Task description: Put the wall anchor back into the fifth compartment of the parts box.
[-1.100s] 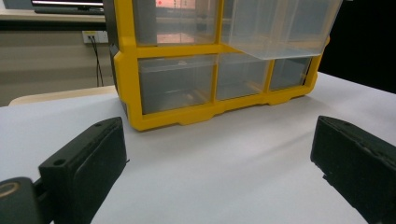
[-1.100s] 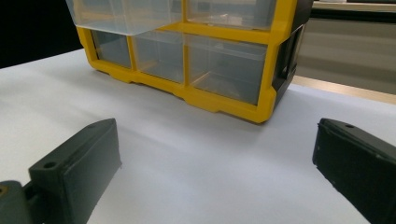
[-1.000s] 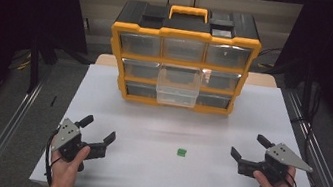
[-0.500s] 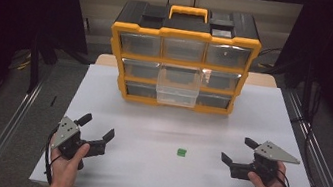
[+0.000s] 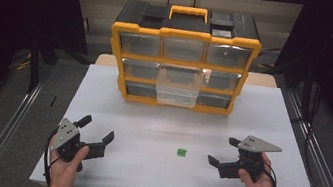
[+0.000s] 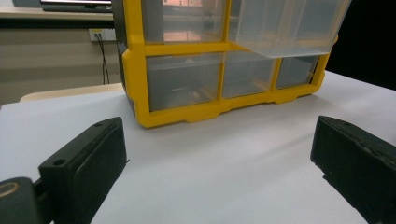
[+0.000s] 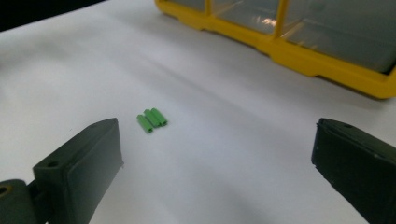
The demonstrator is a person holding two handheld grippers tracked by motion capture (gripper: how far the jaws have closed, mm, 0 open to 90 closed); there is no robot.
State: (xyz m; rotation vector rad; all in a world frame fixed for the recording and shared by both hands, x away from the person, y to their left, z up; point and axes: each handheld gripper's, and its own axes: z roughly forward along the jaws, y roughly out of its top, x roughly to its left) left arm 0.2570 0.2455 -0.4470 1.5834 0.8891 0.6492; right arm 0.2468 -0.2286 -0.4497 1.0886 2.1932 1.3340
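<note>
— Since a second ago, what moved?

— Mostly the right gripper (image 5: 220, 151): it has slid inward toward the green piece (image 5: 181, 152) and now sits just right of it, low over the table (image 5: 150, 121). The left gripper (image 5: 97, 129) has barely shifted and stays well left of the piece.

— Jaws?

— Both spread wide, holding nothing.

— And the piece?

— Lying loose on the table, between the two grippers, well in front of the cabinet (image 5: 183, 55). In the right gripper view it reads as three short green tubes (image 7: 152, 119) side by side, ahead of the jaws.

— The cabinet?

— Behind the piece; its middle drawer (image 5: 178, 84) stands pulled out.
</note>
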